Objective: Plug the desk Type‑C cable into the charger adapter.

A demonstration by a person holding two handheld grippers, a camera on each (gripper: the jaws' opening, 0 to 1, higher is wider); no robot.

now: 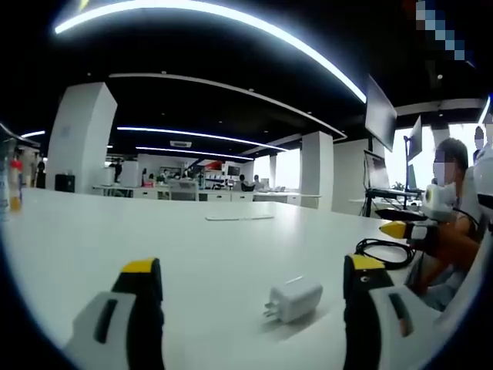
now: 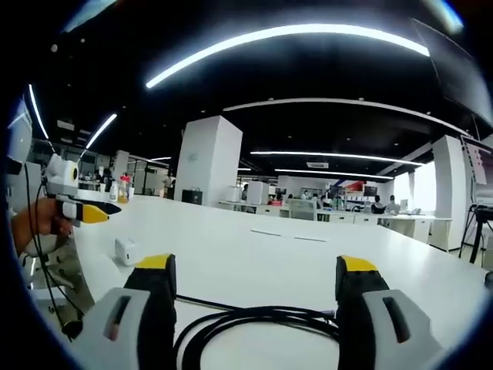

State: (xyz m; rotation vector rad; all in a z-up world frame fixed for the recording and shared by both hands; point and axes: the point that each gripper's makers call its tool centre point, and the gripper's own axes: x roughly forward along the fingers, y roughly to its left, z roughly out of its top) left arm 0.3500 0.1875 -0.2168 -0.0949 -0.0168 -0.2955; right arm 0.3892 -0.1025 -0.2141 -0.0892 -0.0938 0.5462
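Left gripper (image 1: 254, 281) hovered over the white desk (image 1: 154, 231), jaws spread wide. White charger adapter (image 1: 293, 300) lay between them, prongs leftward. Coiled black cable (image 1: 385, 252) sat right, near the right gripper (image 1: 416, 230).

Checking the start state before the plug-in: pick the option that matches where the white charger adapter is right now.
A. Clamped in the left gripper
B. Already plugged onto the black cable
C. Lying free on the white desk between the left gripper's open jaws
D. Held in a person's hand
C: in the left gripper view the charger adapter lies on the desk, untouched between the left gripper's open jaws.
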